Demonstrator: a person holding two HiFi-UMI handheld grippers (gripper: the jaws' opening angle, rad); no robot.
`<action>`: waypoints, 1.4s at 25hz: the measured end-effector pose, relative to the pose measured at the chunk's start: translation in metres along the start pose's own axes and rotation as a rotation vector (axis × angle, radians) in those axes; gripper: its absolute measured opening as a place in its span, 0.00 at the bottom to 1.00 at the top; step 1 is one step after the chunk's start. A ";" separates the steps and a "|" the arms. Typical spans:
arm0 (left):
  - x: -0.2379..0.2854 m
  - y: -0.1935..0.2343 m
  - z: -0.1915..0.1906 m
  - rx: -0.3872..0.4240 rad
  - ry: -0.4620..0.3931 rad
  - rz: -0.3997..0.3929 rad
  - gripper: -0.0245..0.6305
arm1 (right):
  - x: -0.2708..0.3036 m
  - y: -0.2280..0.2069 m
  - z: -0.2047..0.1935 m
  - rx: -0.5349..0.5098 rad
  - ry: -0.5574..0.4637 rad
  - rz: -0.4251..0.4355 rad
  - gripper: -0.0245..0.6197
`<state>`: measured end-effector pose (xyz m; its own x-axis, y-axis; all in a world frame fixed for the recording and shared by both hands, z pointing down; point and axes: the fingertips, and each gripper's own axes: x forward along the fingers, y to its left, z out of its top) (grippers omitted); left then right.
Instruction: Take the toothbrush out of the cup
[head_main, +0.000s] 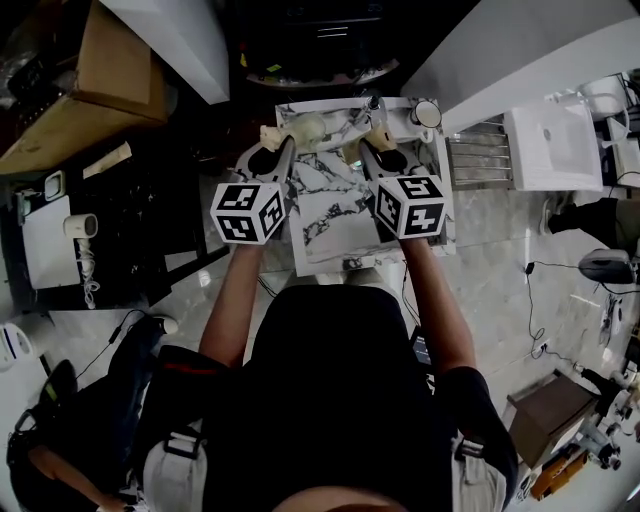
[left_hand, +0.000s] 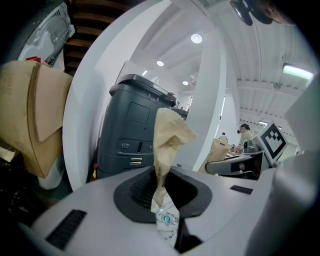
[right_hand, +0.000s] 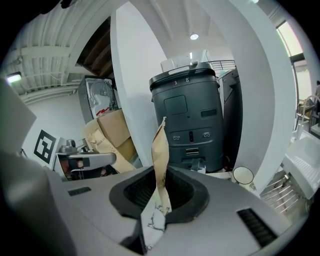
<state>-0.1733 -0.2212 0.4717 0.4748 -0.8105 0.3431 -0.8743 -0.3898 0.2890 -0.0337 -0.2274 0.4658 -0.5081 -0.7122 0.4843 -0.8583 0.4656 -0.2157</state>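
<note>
Left gripper (left_hand: 161, 199) and right gripper (right_hand: 158, 200), 2 tight grips on brown paper (left_hand: 167, 135), over 1 marbled table (head_main: 325, 215)

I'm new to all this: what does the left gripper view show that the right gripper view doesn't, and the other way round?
Only the left gripper view: people standing far off at the right. Only the right gripper view: a small round white-rimmed object, possibly a cup, and a silver slatted metal rack at lower right. Both: a strip of tan paper pinched between the jaws, a tall dark grey machine behind it, and brown cardboard boxes.
</note>
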 end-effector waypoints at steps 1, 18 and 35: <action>-0.003 -0.001 0.001 0.001 -0.004 -0.005 0.12 | -0.002 0.001 0.001 0.000 -0.005 -0.007 0.15; -0.043 -0.022 0.004 -0.053 -0.065 -0.056 0.12 | -0.035 0.015 0.006 -0.028 -0.050 -0.037 0.15; -0.084 -0.104 0.007 0.021 -0.136 -0.001 0.12 | -0.105 0.011 0.003 -0.080 -0.113 0.045 0.15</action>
<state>-0.1227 -0.1154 0.4064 0.4589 -0.8612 0.2183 -0.8764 -0.3984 0.2705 0.0099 -0.1492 0.4101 -0.5549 -0.7419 0.3764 -0.8281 0.5357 -0.1651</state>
